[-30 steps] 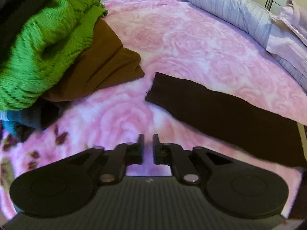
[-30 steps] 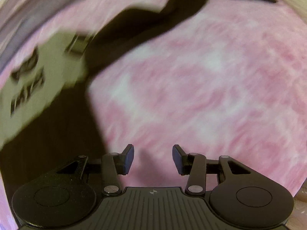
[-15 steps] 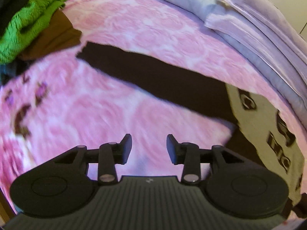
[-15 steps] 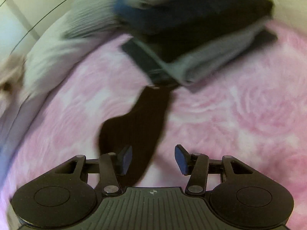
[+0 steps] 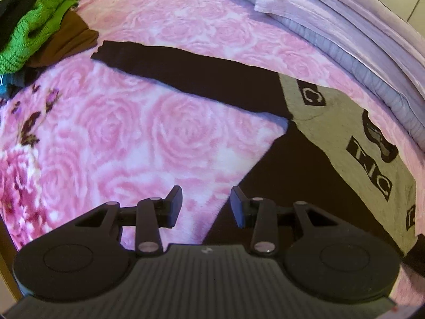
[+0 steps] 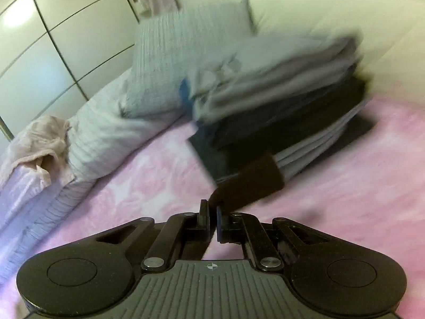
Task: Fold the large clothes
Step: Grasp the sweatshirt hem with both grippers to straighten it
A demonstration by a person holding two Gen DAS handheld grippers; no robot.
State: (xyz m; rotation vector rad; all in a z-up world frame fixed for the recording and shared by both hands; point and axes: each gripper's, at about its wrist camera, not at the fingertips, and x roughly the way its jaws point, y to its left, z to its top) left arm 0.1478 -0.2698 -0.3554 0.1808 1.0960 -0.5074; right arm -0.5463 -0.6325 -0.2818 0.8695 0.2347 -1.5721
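Sweater sleeve (image 6: 248,183) — dark brown, cuff end — is pinched in the right gripper (image 6: 211,220), whose jaws have just been closing and now press together on the fabric's edge. Beyond the cuff sits a stack of folded clothes (image 6: 279,117), grey and dark layers, blurred; a ribbed grey pillow (image 6: 170,61) leans behind it, and white wardrobe doors (image 6: 53,34) fill the far left.

Left gripper (image 5: 206,207): jaws partly spread, nothing between them, over the edge where the sweater body (image 5: 292,180) meets the pink rose-patterned blanket (image 5: 132,122). Sweater lies flat on the blanket; body dark brown with a grey-beige front panel (image 5: 353,138) carrying black block lettering. Its other sleeve (image 5: 186,71) is stretched out straight toward the upper left, cuff ending near a heap of unfolded clothes (image 5: 39,32) — green knit on top, brown and black pieces under it. Lilac bedding (image 5: 345,34) runs along the far right edge of the bed.
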